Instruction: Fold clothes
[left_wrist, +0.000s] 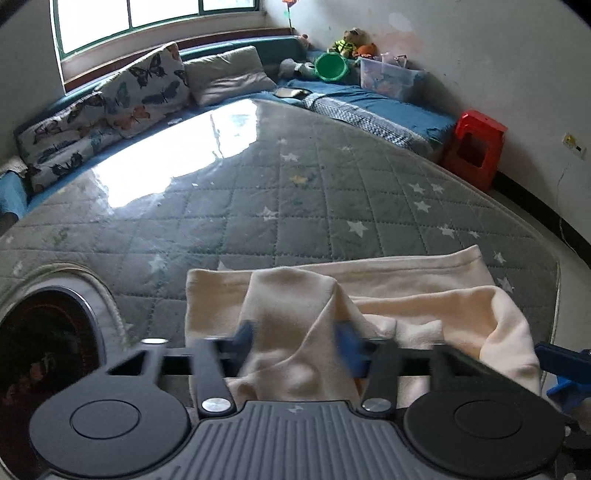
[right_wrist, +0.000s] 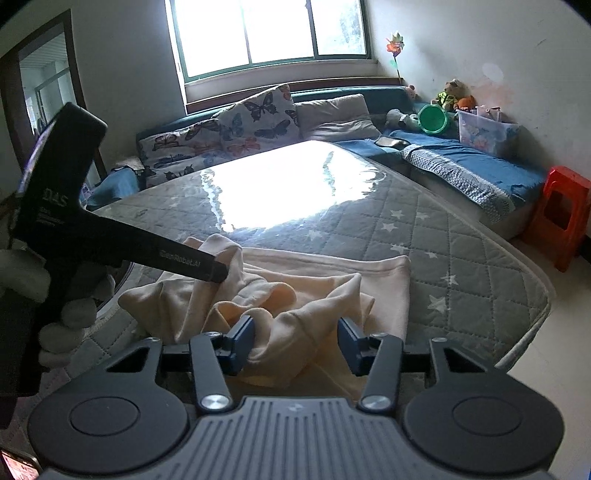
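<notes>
Left wrist view shows the cream garment (left_wrist: 388, 295) rumpled at the near right corner of the quilted mattress (left_wrist: 258, 206), a raised fold of it standing between the blue pads of the left gripper (left_wrist: 295, 339); the blur hides whether they pinch it yet. From the right wrist, the right gripper (right_wrist: 297, 339) stands part-open around another bunched fold, one pad touching cloth, the other apart. It looks light, soft and limp, likely to sag and slide on the glossy cover, so edges or corners seem the better holds than mid-cloth bunches.
</notes>
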